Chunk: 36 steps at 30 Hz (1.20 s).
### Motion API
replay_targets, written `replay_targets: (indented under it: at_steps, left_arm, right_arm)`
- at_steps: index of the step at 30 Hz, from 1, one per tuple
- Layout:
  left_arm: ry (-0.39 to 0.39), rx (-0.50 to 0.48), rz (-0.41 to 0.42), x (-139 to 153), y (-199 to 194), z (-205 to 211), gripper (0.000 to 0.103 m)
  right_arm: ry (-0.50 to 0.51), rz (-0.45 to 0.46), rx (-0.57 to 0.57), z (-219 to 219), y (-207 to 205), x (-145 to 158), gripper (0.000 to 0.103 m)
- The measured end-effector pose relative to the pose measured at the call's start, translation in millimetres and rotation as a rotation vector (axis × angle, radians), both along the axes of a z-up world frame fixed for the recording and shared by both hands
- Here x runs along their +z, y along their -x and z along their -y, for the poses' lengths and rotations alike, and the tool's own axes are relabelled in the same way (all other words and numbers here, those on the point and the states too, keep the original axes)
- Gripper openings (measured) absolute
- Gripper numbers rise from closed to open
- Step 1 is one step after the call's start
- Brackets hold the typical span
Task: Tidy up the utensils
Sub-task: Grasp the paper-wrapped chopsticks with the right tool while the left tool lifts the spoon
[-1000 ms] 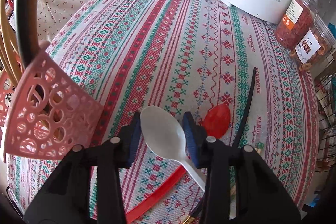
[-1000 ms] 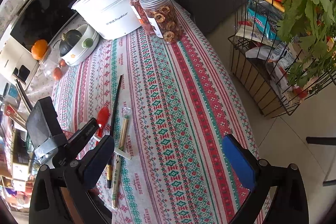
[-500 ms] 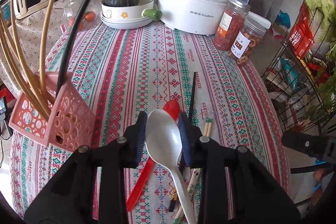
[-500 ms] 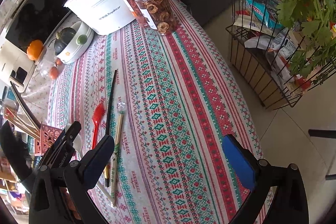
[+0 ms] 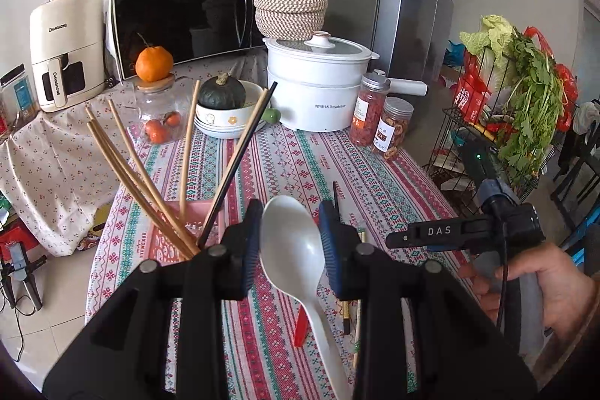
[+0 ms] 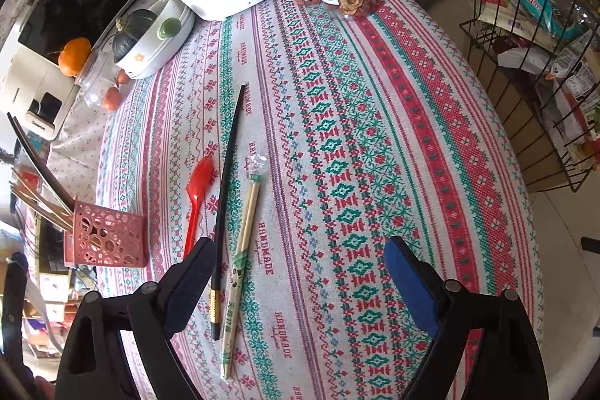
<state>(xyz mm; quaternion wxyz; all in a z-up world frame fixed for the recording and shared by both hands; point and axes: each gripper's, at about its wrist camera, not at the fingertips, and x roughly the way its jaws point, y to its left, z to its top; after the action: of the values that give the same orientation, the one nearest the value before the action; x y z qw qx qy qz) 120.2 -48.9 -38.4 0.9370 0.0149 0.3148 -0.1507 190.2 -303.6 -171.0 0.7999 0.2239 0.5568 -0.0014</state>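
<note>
My left gripper (image 5: 290,238) is shut on a white plastic spoon (image 5: 296,261), bowl up, held above the table. Just left of it stands the pink perforated utensil basket (image 5: 165,238) with several wooden chopsticks (image 5: 142,175) and a black chopstick (image 5: 240,152). My right gripper (image 6: 300,272) is open and empty, low over the tablecloth. In the right wrist view a red spoon (image 6: 197,190), a black chopstick (image 6: 227,182) and a wrapped pair of wooden chopsticks (image 6: 242,250) lie in front of its left finger; the basket (image 6: 105,238) stands to the left.
A white electric pot (image 5: 318,92), two snack jars (image 5: 382,122), a bowl with a green squash (image 5: 225,111) and a glass jar with an orange on top (image 5: 155,115) stand at the table's far end. A wire rack with vegetables (image 5: 517,107) is at the right.
My left gripper has lifted the white spoon off the table and tilted up, level with the basket's top. My right gripper has moved lower and closer to the utensils on the cloth.
</note>
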Motion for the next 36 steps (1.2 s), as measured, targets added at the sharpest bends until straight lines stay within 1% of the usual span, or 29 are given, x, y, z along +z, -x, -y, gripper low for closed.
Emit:
replay_targets:
  at_steps: [1, 3, 4, 5, 6, 7, 8, 9, 10, 11, 13, 15, 17, 18, 21, 23, 27, 29, 31, 34, 36]
  left_arm:
    - [0.007, 0.003, 0.016, 1, 2, -6, 0.033]
    - [0.029, 0.017, 0.041, 4, 6, -16, 0.033]
    - [0.043, 0.025, 0.040, 5, 6, -21, 0.033]
    - [0.062, 0.030, 0.033, 7, 4, -25, 0.033]
    - [0.077, 0.034, 0.032, 8, 3, -28, 0.033]
    - [0.083, 0.038, 0.037, 9, 3, -30, 0.033]
    - [0.084, 0.041, 0.042, 10, 5, -32, 0.033]
    - [0.083, 0.042, 0.042, 10, 4, -34, 0.033]
    - [0.083, 0.042, 0.039, 9, 4, -35, 0.033]
    - [0.085, 0.044, 0.036, 8, 3, -37, 0.033]
    - [0.096, 0.046, 0.028, 7, 2, -39, 0.033]
    - [0.101, 0.050, 0.029, 7, 2, -40, 0.033]
    - [0.105, 0.053, 0.031, 7, 3, -41, 0.033]
    - [0.106, 0.056, 0.037, 8, 4, -42, 0.033]
    - [0.108, 0.068, 0.058, 10, 6, -45, 0.033]
    - [0.113, 0.082, 0.078, 13, 6, -49, 0.033]
    - [0.139, 0.122, 0.130, 21, 5, -56, 0.033]
    - [0.148, 0.153, 0.178, 28, 5, -60, 0.033]
    - [0.138, 0.188, 0.246, 35, 4, -61, 0.033]
    - [0.086, 0.252, 0.378, 43, -2, -59, 0.033]
    - [0.068, 0.304, 0.432, 44, -9, -60, 0.033]
  right_arm:
    - [-0.019, -0.006, 0.002, -2, -3, -5, 0.080]
    - [-0.046, -0.015, 0.008, -8, -10, -14, 0.067]
    - [-0.049, -0.016, 0.014, -12, -13, -17, 0.065]
    - [-0.041, -0.015, 0.020, -15, -17, -20, 0.060]
    - [-0.024, -0.011, 0.025, -20, -20, -21, 0.058]
    - [0.006, 0.013, 0.030, -25, -23, -19, 0.055]
    - [0.023, 0.023, 0.041, -30, -27, -18, 0.048]
    - [0.029, 0.023, 0.053, -35, -30, -19, 0.045]
    - [0.048, 0.031, 0.062, -40, -33, -20, 0.045]
    - [0.086, 0.039, 0.073, -47, -34, -20, 0.043]
    - [0.186, 0.035, 0.101, -62, -38, -19, 0.037]
    - [0.281, 0.028, 0.140, -77, -40, -20, 0.018]
    - [0.323, 0.028, 0.162, -83, -40, -21, 0.012]
    - [0.318, 0.027, 0.159, -83, -40, -21, 0.007]
    - [0.233, 0.032, 0.131, -73, -37, -22, 0.005]
    - [0.174, 0.055, 0.122, -68, -33, -17, 0.005]
    - [0.150, 0.163, 0.116, -64, -20, 14, 0.005]
    - [0.139, 0.227, 0.112, -62, -9, 33, 0.005]
    - [0.121, 0.286, 0.106, -64, -1, 52, 0.005]
    - [0.101, 0.360, 0.100, -63, 13, 77, 0.005]
    - [0.101, 0.406, 0.105, -65, 21, 91, 0.005]
